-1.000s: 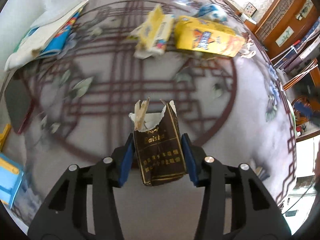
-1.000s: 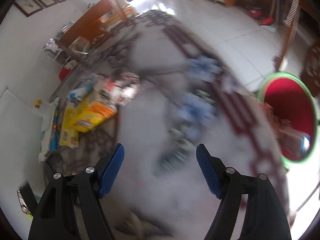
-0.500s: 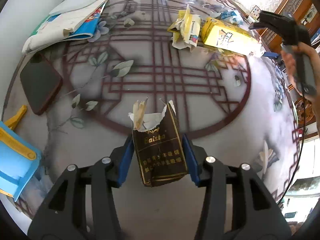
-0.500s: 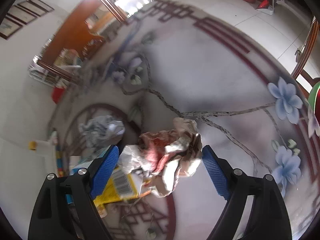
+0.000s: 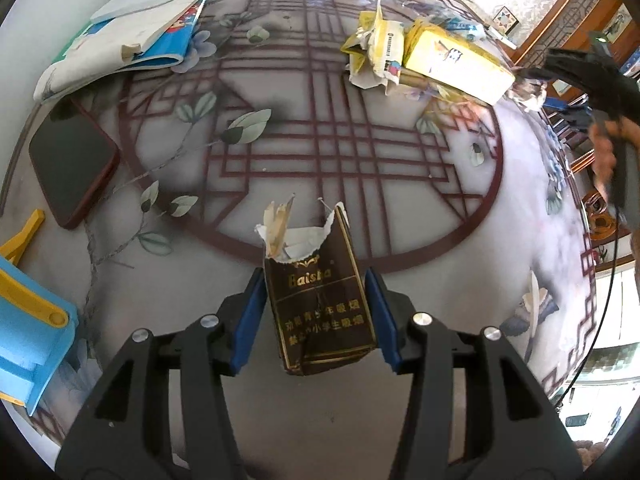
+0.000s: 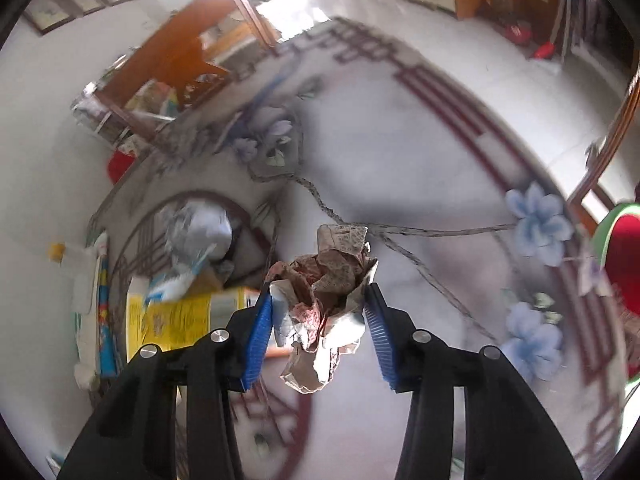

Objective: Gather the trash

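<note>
The left gripper [image 5: 316, 316] is clamped on a brown cigarette pack [image 5: 322, 304], its ribbed blue pads [image 5: 250, 320] pressing the pack's two narrow sides. The pack is soft card with gold lettering; its top is torn open, showing ragged white liner and foil, and its bottom corner is creased. It hangs above the table [image 5: 460, 264], a glossy round top painted with a dark red lattice inside a ring, grey leaves and pale flowers.

Across the table lie a torn yellow wrapper [image 5: 376, 56], crumpled and gaping, and touching it a long yellow box [image 5: 456, 64] with sharp edges. At the left edge sit a flat dark phone [image 5: 72, 168] in a red case and a stack of thin booklets [image 5: 132, 40]. A blue and yellow plastic piece [image 5: 28, 324] shows at lower left.

The right gripper [image 6: 320, 320] is closed on a wad of paper [image 6: 324, 304], brownish and white with red print, deeply wrinkled, bulging past the pads and drooping below them. It is held above the table's rim area, near blue painted flowers. Beyond it lie a grey-white crumpled ball [image 6: 200, 228] and the yellow box, blurred. A green-rimmed red bin [image 6: 624, 256] shows at the right edge.
</note>
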`<state>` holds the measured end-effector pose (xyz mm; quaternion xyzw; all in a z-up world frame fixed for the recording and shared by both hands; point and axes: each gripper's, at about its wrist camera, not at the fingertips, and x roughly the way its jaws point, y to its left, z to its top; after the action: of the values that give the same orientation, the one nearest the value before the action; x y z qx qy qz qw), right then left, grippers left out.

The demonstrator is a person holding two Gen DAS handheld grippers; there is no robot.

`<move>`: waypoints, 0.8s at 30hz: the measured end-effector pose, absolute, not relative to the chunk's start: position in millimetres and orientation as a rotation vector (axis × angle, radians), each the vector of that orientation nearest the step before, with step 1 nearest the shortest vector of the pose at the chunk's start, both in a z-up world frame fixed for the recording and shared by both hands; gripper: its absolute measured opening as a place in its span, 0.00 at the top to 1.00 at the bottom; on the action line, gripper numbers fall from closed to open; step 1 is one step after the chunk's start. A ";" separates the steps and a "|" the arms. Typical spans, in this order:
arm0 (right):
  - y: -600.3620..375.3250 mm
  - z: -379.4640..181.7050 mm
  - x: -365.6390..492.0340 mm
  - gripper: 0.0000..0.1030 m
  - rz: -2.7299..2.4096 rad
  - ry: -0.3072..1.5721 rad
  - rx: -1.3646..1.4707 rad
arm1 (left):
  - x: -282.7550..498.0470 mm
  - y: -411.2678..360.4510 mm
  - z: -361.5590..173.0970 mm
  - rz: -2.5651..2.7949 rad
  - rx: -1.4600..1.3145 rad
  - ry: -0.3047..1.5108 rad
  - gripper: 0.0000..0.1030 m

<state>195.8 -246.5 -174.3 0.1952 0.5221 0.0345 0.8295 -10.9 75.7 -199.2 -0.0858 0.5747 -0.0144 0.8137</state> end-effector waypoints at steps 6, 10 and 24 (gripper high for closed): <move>-228.4 -166.7 144.8 0.57 0.122 1.119 0.135 | -9.1 72.1 -200.2 -0.041 -0.178 1.225 0.54; -217.8 -178.4 113.0 0.57 0.137 1.137 0.023 | -9.3 69.7 -199.7 -0.045 -0.169 1.220 0.54; -216.4 -195.1 69.5 0.29 0.115 1.168 0.082 | -18.3 86.7 -188.6 0.023 -0.231 1.158 0.31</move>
<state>69.5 -216.4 -195.1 0.0385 0.5508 0.0543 0.8320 -18.3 86.7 -188.6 -0.1090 0.5461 0.0106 0.8305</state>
